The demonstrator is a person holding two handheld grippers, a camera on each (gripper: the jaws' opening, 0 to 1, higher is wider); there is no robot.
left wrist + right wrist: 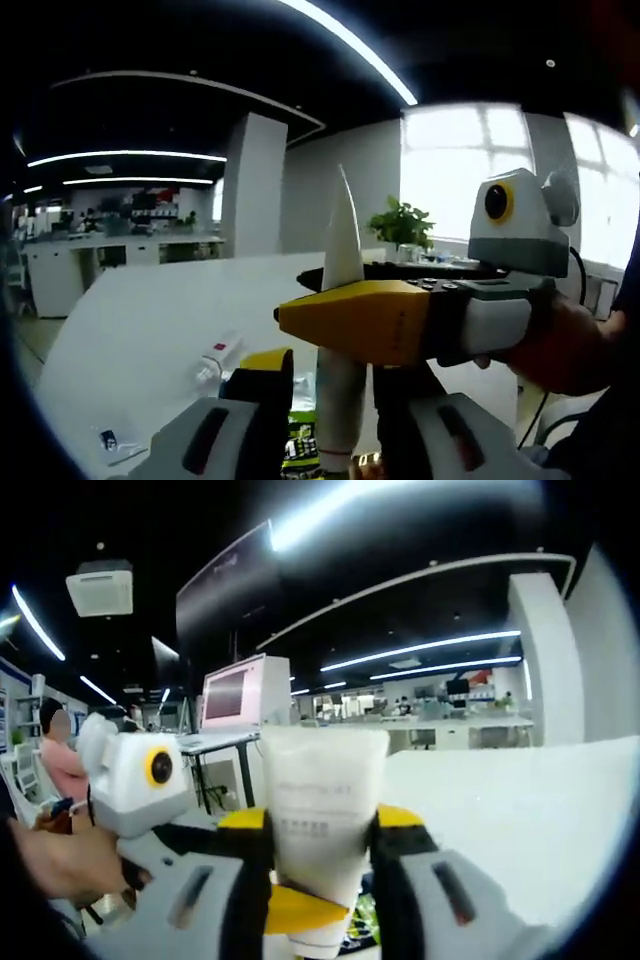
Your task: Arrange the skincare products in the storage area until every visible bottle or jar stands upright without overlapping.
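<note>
White and wide, the surface (150, 320) runs out under both grippers in an open-plan office, carrying what the task is about.

Nearest in the left gripper view, the left gripper (335, 425) has its grey, yellow-tipped jaws on either side of the tall white plastic skincare tube (342, 250). They look closed on its lower part, though the contact itself is hard to make out. In the right gripper view the right gripper (318, 870) is clenched on the same tube (320, 810), jaws pressed against both sides of its broad printed face. The tube is therefore lifted clear of the surface, crimped end up, in the air between the two tools. Probably two grips are used because a soft tube with a narrow cap end swings easily in one; held twice, it can be turned upright and steered down onto its cap.

Just beside it, the right gripper crosses the left gripper view from the right, with a person's hand (570, 340) around its handle.

Farther out on the surface lies a small clear bottle with a red band (215, 358), on its side, so likely still to be stood up. A small dark item (108, 438) lies near the edge, too blurred to name.

Beyond stand a white pillar (252, 185), a green potted plant (402, 225) and bright windows (470, 165).
</note>
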